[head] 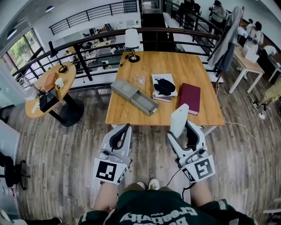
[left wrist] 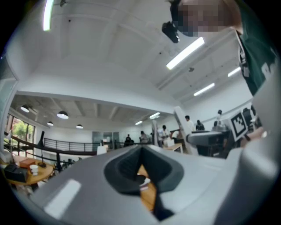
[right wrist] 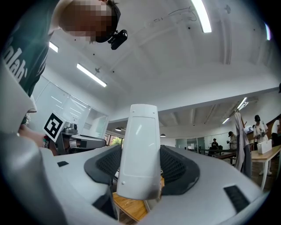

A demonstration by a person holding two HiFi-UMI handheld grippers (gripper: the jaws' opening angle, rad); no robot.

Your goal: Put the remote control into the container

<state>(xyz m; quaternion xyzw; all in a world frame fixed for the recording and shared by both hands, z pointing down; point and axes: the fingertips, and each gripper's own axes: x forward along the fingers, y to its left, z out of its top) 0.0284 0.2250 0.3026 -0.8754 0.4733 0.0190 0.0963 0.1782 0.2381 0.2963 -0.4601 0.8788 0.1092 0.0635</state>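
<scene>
Right tool [right wrist: 140, 170]: clamped on the remote control [right wrist: 139, 149]. Pads bear on its two long sides, low on the body; the upper half stands free and upright above the jaws.
Left tool [head: 118, 139]: jaws together at the tips, nothing between them. It is held low beside the other, short of the worktop.
Remote position: in the air at the near edge of the worktop [head: 184, 66], not yet over the container [head: 134, 97].
Handling (judged): white plastic shell, rigid and probably light. The smooth glossy face suggests it could slip or pivot in the pads. The body tapers, so a squeeze may push it upward.
Hold (judged): the present grip across the narrow width looks sound. With so much length above the pads it may tip, so a slow carry is advised.
Worktop: pale wood, rectangular, mostly bare on the near side.
Container: grey, long and shallow, like a drawer pulled part-way out of its sleeve. It lies diagonally on the near left of the worktop, and the open tray end looks empty.
Other items: a stack of books [head: 164, 85] with a dark object on top, a dark red book [head: 189, 97] just beside it, a glass [head: 141, 79], and a lamp [head: 131, 43] at the far edge.
Room: wood-plank floor, a round table [head: 50, 90] to the left, a dark railing [head: 94, 12] beyond, and people at desks far right.
</scene>
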